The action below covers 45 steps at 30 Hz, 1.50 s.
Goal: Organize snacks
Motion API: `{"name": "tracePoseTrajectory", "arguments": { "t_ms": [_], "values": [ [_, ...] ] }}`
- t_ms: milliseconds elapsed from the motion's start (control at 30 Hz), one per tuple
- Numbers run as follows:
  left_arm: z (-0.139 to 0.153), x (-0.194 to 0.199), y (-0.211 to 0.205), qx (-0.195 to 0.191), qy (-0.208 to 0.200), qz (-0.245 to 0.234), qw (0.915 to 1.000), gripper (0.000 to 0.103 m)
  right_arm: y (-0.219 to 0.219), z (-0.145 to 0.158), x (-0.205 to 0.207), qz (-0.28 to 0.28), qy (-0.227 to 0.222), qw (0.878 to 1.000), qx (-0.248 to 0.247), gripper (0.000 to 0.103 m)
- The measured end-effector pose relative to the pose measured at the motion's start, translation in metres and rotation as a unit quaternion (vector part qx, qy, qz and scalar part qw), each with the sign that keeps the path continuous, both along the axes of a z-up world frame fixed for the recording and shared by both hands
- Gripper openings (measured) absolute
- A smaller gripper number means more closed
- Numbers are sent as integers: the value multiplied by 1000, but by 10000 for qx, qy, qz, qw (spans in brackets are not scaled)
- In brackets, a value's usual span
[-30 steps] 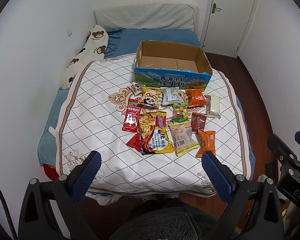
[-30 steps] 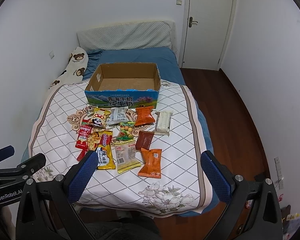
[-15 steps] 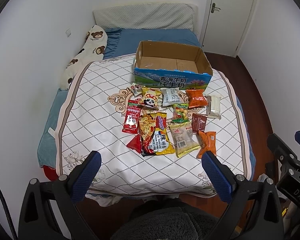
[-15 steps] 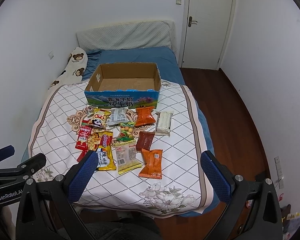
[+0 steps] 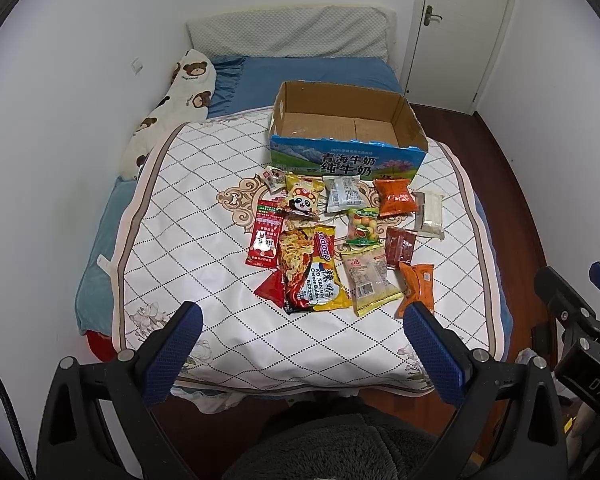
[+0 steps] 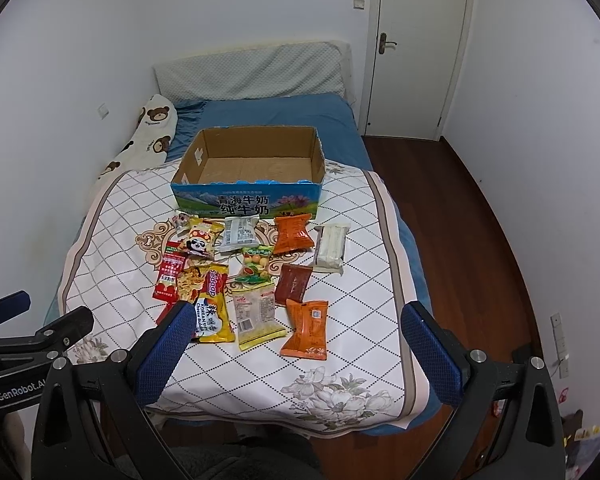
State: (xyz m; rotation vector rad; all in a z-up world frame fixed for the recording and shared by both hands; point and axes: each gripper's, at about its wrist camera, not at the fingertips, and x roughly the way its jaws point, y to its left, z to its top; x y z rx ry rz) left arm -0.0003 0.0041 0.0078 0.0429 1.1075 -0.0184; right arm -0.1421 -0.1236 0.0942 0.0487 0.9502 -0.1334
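Several snack packets lie spread on a quilted white bedcover (image 5: 188,216): a yellow noodle pack (image 5: 312,270) (image 6: 211,304), an orange packet (image 5: 418,288) (image 6: 306,330), a clear yellow-edged pack (image 5: 368,278), a red packet (image 5: 266,236) and a white bar (image 5: 430,216). Behind them stands an open cardboard box (image 5: 346,160) (image 6: 248,204) with nothing inside. My left gripper (image 5: 300,350) and right gripper (image 6: 296,354) both hover open at the bed's foot, short of the snacks, holding nothing.
A bear-print pillow (image 5: 168,108) lies along the left wall and a grey pillow (image 5: 292,32) at the head. A closed white door (image 6: 416,48) and wooden floor (image 6: 452,208) are to the right. The right gripper's body (image 5: 576,320) shows at the left view's edge.
Both grippers have shifted very slightly toward the bed; the snacks and the box have not moved.
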Motion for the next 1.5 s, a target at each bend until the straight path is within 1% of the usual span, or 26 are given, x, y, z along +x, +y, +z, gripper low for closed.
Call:
{"name": "tracePoseTrajectory", "arguments": {
  "t_ms": [67, 133, 200, 333, 400, 433, 500, 533, 600, 667, 733, 767, 833, 867, 900, 933, 967, 1000, 1033, 1067, 1133, 1200, 1300, 1367, 1433, 1500],
  "values": [
    [-5, 4, 3, 77, -40, 53, 9999, 103, 0, -2, 1, -10, 23, 10000, -3, 103],
    [-13, 11, 6, 177, 4, 115, 9998, 103, -2, -8, 4, -41, 75, 10000, 39, 103],
    [-28, 22, 12, 257, 113, 181, 9994, 103, -7, -23, 11, -78, 219, 9996, 147, 103],
    [-68, 47, 22, 418, 458, 305, 9976, 103, -17, -66, 31, -182, 644, 9968, 440, 103],
    [-95, 64, 26, 437, 762, 307, 9957, 103, -25, -94, 43, -248, 877, 9940, 600, 103],
    [-113, 74, 28, 408, 1004, 312, 9936, 103, -28, -108, 50, -297, 1015, 9922, 667, 103],
    [-140, 91, 29, 255, 1368, 313, 9898, 103, -32, -138, 65, -341, 1281, 9869, 924, 103],
    [-158, 101, 29, 139, 1614, 314, 9863, 103, -34, -154, 72, -372, 1445, 9832, 1056, 103],
    [-183, 117, 26, -90, 1955, 283, 9802, 103, -35, -184, 87, -353, 1656, 9770, 1299, 103],
    [-213, 137, 18, -321, 2363, 248, 9708, 103, -34, -211, 99, -350, 1877, 9718, 1382, 103],
    [-238, 154, 11, -488, 2623, 293, 9633, 103, -30, -233, 109, -302, 2019, 9683, 1436, 103],
    [-255, 165, 6, -527, 2780, 285, 9587, 103, -28, -244, 114, -282, 2104, 9667, 1429, 103],
    [-279, 181, 0, -488, 2960, 305, 9535, 103, -23, -259, 123, -207, 2202, 9652, 1397, 103],
    [-292, 189, -3, -405, 3048, 315, 9510, 103, -21, -267, 128, -168, 2250, 9646, 1366, 103],
    [-302, 196, -6, -276, 3080, 314, 9505, 103, -18, -272, 132, -137, 2301, 9637, 1348, 103],
    [-307, 201, -9, -80, 3018, 307, 9529, 102, -15, -277, 136, -83, 2342, 9629, 1338, 103],
    [-311, 206, -13, -27, 2943, 254, 9554, 101, -12, -281, 139, -40, 2378, 9622, 1327, 103],
    [-315, 208, -14, -71, 2977, 248, 9543, 98, -10, -284, 142, -20, 2413, 9616, 1308, 103],
    [-318, 208, -14, -7, 2987, 283, 9539, 91, -9, -286, 144, 3, 2451, 9608, 1296, 103],
    [-317, 206, -15, 71, 2918, 254, 9561, 86, -7, -288, 146, 29, 2494, 9595, 1307, 103],
    [-314, 199, -18, 130, 2751, 80, 9613, 85, -3, -290, 150, 85, 2541, 9581, 1319, 103],
    [-309, 188, -18, 271, 2651, -29, 9638, 84, 3, -295, 155, 149, 2593, 9570, 1291, 103],
    [-306, 168, -9, 349, 2595, -96, 9651, 84, 14, -304, 165, 267, 2700, 9547, 1220, 103],
    [-309, 161, -1, 298, 2620, -110, 9645, 88, 21, -312, 172, 366, 2783, 9524, 1189, 103],
    [-315, 158, 2, 203, 2636, -140, 9643, 90, 25, -324, 178, 413, 2886, 9491, 1190, 102],
    [-318, 154, 2, 237, 2617, -210, 9646, 90, 28, -337, 185, 429, 3041, 9433, 1262, 101]
  ]
}}
